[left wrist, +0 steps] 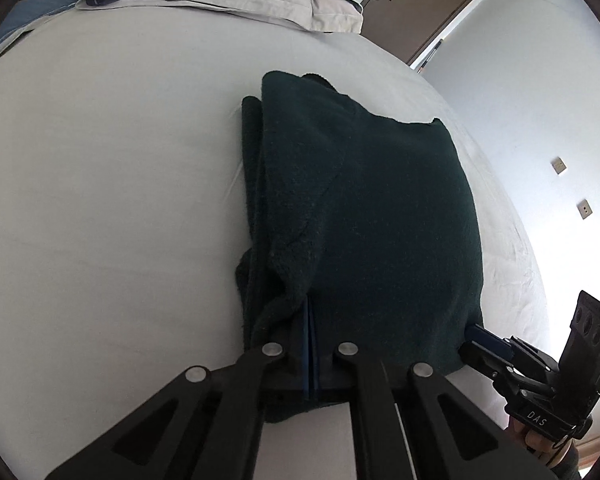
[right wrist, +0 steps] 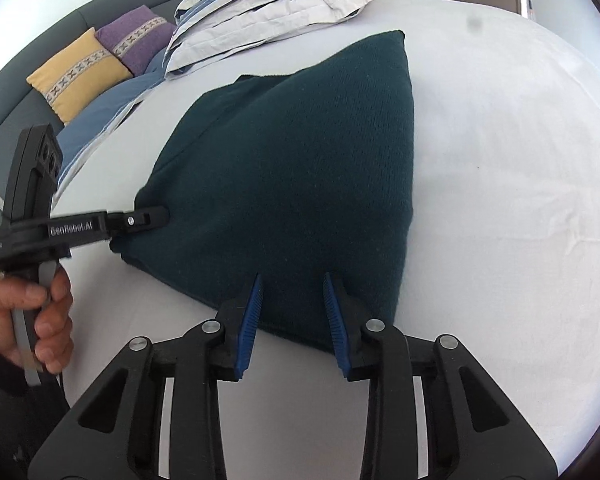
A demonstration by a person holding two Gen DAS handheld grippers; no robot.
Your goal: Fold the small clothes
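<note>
At the centre of both frames, a dark green garment [right wrist: 292, 168] is lying folded on the white bed [right wrist: 500, 160]. The left claw [left wrist: 310, 344] is clenched on its near edge; the right claw [right wrist: 292, 312] is hovering released over the hem. It should probably pinch the adjacent corner so both lift evenly.

Soft even daylight, strong fisheye bending, dark vignetted corners, overexposed right edge, mostly sharp

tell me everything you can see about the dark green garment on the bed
The dark green garment is a thick, fuzzy knit, folded into a layered, roughly rectangular bundle lying flat on the white bed sheet. The left hand-held gripper is shut on its near-left edge, bunching the fabric there. The right hand-held gripper is open, its blue pads straddling the near edge.
</note>
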